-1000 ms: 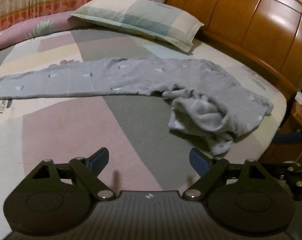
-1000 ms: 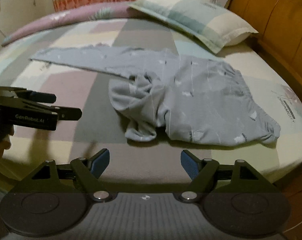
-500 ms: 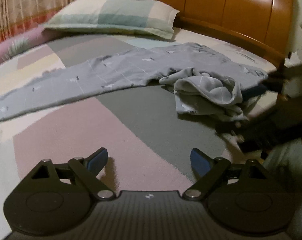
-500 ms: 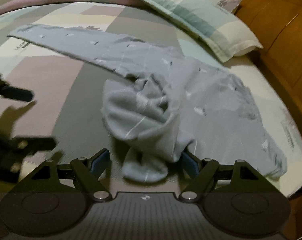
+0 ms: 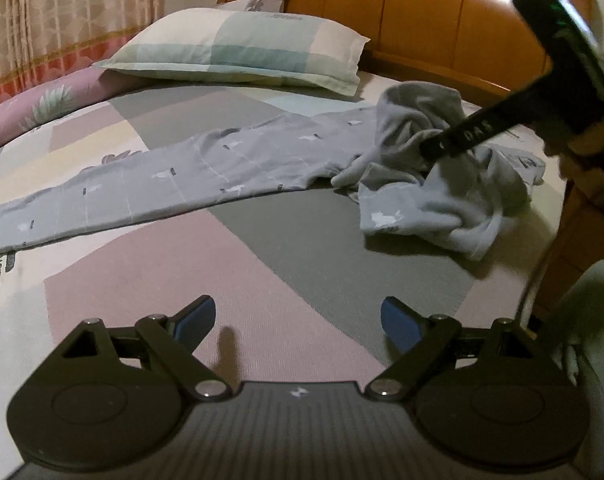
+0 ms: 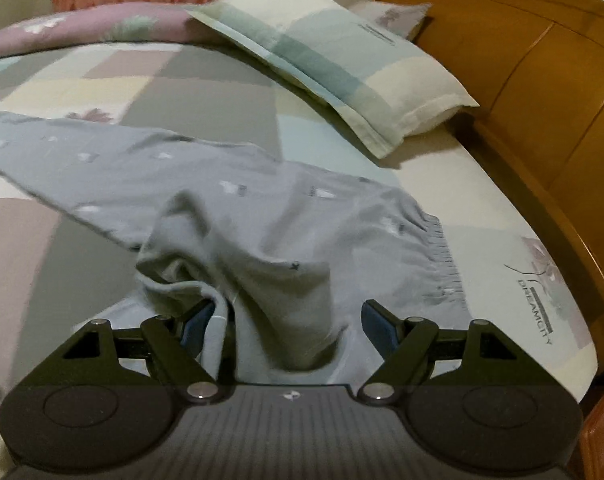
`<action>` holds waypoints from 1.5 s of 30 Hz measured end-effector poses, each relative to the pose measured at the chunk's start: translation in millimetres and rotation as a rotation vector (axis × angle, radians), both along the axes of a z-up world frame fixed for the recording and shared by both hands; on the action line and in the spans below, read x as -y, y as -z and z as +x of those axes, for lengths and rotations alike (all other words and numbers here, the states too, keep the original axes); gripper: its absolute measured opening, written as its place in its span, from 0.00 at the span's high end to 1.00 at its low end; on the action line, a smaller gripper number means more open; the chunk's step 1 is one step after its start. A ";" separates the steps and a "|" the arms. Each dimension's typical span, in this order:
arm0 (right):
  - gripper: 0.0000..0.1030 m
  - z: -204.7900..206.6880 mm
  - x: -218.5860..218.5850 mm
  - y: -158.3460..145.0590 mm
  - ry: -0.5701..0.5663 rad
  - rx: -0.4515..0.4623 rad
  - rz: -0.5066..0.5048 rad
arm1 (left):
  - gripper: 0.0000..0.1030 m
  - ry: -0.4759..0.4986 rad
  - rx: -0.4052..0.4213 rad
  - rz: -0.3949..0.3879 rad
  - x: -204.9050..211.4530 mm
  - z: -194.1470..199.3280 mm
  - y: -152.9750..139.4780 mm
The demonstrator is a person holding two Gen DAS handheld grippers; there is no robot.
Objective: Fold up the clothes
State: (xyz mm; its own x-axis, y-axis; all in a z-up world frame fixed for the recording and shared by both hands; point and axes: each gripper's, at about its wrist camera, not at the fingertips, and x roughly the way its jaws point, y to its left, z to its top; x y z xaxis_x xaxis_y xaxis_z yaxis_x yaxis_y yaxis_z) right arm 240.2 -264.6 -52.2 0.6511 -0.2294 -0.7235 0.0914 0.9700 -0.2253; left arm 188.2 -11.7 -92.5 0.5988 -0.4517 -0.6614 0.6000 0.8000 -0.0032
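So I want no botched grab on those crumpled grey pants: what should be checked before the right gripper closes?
1. Right gripper jaws open: ok.
2. Bunched leg of the grey pants between the right fingers: ok.
3. Pads pressing on cloth: not ok, not yet.
4. Single layer caught: cannot tell.
5. Left gripper open with nothing between its fingers, over the bedsheet: ok.
6. Other pant leg flat across the bed: ok.

We see grey-blue trousers (image 5: 229,168) flecked with small white and dark marks, on a bed sheet (image 5: 141,272) patched in pink, grey, cream and pale blue. The pillow (image 5: 245,46) is checked teal and cream; the headboard (image 5: 442,20) is orange-brown wood.
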 end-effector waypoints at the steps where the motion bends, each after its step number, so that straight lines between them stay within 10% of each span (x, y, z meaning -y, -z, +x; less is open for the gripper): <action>1: 0.21 6.9 7.5 3.9 0.013 -0.012 0.006 | 0.13 -0.003 -0.003 0.002 0.5 1.1 0.7; 10: 0.21 -4.2 32.3 8.2 0.036 -0.013 0.076 | 0.13 -0.002 -0.021 0.012 1.9 3.2 4.9; 17: 0.23 -48.9 -10.1 -11.0 -0.193 0.035 0.082 | 0.13 0.007 -0.017 0.014 2.4 0.2 2.8; 32: 0.86 -47.1 -94.4 40.6 -0.482 -0.117 -0.203 | 0.13 -0.002 -0.021 0.008 -16.4 -9.5 0.2; 45: 0.88 -47.0 -123.9 -13.7 -0.515 -0.109 0.108 | 0.13 -0.075 0.003 -0.020 -58.1 -17.9 -6.3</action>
